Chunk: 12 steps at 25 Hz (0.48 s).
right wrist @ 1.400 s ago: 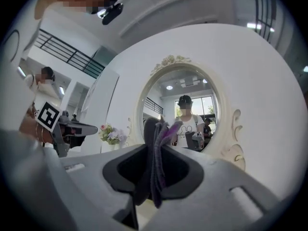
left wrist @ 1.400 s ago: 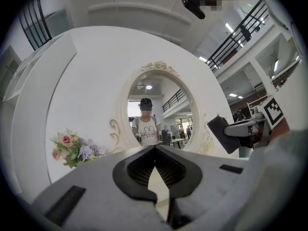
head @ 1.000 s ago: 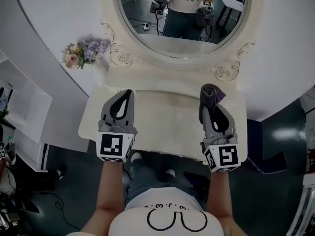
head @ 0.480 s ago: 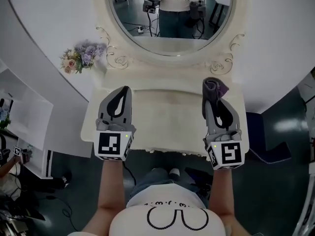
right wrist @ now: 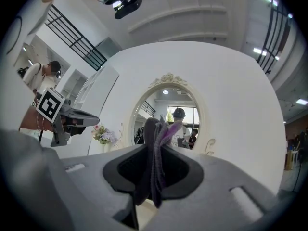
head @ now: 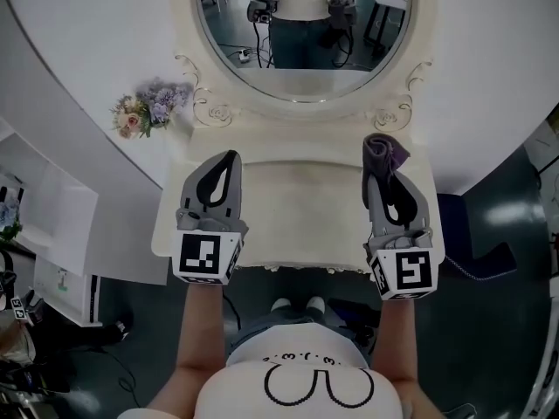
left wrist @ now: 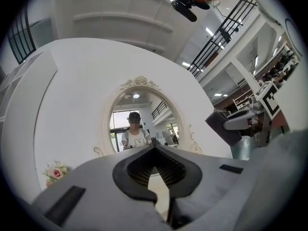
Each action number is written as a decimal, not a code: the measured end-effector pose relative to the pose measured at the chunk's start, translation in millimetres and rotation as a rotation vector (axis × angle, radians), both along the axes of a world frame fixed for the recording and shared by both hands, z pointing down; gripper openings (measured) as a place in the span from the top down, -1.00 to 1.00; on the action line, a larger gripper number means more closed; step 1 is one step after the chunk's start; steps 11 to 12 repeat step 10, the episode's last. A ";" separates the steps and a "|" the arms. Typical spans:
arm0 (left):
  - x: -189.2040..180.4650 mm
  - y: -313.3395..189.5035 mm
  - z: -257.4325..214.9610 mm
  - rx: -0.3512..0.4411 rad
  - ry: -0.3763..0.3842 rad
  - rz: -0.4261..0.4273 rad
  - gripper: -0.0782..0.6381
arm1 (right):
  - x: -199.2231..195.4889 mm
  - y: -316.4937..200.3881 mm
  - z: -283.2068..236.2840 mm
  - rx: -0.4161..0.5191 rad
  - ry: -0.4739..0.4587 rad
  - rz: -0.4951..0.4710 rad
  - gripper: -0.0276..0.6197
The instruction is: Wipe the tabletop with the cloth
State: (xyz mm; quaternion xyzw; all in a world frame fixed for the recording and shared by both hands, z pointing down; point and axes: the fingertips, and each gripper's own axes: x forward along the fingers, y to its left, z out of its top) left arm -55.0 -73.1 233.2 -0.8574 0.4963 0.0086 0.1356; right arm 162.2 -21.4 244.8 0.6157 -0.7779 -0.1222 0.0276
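A cream dressing table (head: pixel 297 199) lies below both grippers in the head view. My right gripper (head: pixel 382 160) is shut on a folded grey and purple cloth (head: pixel 384 153), held above the table's right side; the cloth (right wrist: pixel 155 158) stands upright between the jaws in the right gripper view. My left gripper (head: pixel 225 166) hovers over the table's left side, shut with nothing in it; its tips (left wrist: pixel 153 149) meet in the left gripper view. The right gripper (left wrist: pixel 245 121) with the cloth also shows at the right there.
An oval mirror (head: pixel 301 33) with an ornate cream frame rises behind the table against a white curved wall. A bunch of flowers (head: pixel 148 103) sits at the back left. White shelving (head: pixel 48 234) stands to the left. Dark floor lies on either side.
The view has shifted slightly; the table and mirror sit a little lower and nearer. Both grippers keep the same stance over the table, the right still holding the cloth.
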 end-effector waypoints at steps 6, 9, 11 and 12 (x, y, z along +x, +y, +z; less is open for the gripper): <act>-7.2 7.2 -3.8 0.015 0.022 -0.005 0.79 | -3.3 7.5 -6.5 0.008 0.019 0.007 0.67; -11.5 8.8 -2.5 0.010 0.034 -0.013 0.79 | -6.8 9.3 -5.8 0.001 0.027 0.002 0.67; -12.8 9.2 -2.3 0.008 0.038 -0.016 0.79 | -7.7 9.7 -5.8 -0.002 0.029 0.000 0.67; -12.8 9.2 -2.3 0.008 0.038 -0.016 0.79 | -7.7 9.7 -5.8 -0.002 0.029 0.000 0.67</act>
